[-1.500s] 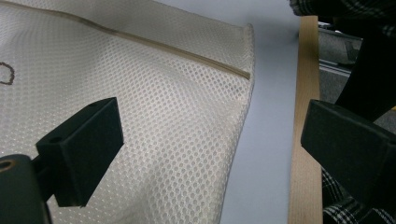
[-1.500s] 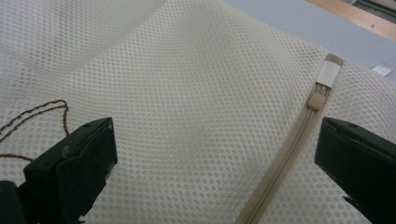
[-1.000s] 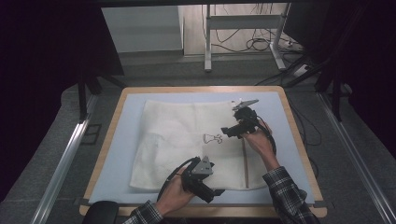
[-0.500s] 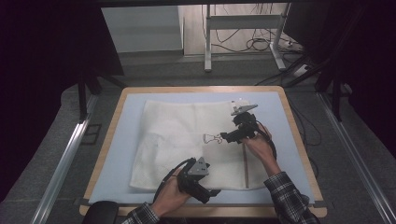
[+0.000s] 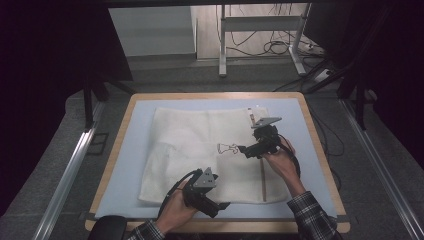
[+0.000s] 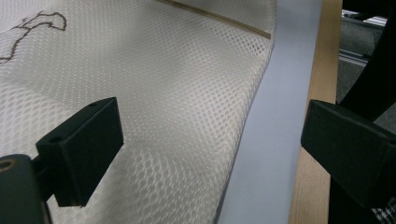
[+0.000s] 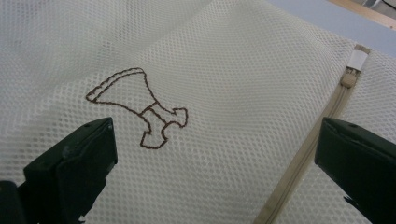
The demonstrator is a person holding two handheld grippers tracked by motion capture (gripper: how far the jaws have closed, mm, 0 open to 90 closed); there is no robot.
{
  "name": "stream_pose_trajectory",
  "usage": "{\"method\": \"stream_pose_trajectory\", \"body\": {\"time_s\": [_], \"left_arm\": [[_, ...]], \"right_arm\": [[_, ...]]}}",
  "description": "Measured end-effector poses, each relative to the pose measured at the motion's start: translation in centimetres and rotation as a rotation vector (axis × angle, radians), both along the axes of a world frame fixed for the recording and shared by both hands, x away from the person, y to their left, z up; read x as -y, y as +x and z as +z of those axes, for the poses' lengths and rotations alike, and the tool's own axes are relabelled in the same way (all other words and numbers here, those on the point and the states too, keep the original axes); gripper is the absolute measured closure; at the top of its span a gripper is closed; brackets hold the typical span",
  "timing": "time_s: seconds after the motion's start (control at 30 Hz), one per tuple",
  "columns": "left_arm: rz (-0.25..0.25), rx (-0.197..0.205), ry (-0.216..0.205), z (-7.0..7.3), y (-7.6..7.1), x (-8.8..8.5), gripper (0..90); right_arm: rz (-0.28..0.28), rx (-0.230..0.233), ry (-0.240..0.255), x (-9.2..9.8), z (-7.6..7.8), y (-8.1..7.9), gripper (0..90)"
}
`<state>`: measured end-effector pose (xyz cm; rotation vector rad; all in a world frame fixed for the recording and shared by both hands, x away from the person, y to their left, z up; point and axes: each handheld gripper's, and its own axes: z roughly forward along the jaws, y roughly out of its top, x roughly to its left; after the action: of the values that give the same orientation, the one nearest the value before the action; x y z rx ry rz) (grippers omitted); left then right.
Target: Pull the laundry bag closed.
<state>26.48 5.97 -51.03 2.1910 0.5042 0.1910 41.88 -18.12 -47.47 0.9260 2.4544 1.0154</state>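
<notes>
Riding close, the right claw (image 7: 215,154) gapes empty over a mesh bag (image 7: 233,56), revealing its zipper (image 7: 303,154) and stitched emblem (image 7: 140,109).

One cream mesh bag (image 5: 200,150), one brown stitched emblem (image 7: 140,109), one zipper (image 7: 308,149), two claws: left claw (image 5: 220,206), right claw (image 5: 245,149), one surface (image 5: 125,165).

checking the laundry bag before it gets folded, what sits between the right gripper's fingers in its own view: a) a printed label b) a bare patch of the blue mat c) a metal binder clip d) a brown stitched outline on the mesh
d: in the right gripper view the brown stitched outline lies on the cream mesh bag, between the open fingers of the right gripper, with the zipper running off to one side.
</notes>
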Motion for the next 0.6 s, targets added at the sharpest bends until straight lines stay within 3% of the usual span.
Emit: {"method": "stream_pose_trajectory", "body": {"time_s": [0.13,0.27,0.6], "left_arm": [[0.013,-0.005,-0.017,0.0,-0.2,-0.2,5.3],[0.009,0.008,0.007,0.1,-0.2,-0.7,5.3],[0.039,0.003,-0.008,0.2,-0.6,-2.0,5.4]], "right_arm": [[-0.001,0.014,0.013,0.3,0.2,-0.8,0.0],[0.000,0.027,0.023,0.6,0.3,-1.6,0.0],[0.004,0.034,0.064,1.1,0.6,-3.6,0.0]]}}
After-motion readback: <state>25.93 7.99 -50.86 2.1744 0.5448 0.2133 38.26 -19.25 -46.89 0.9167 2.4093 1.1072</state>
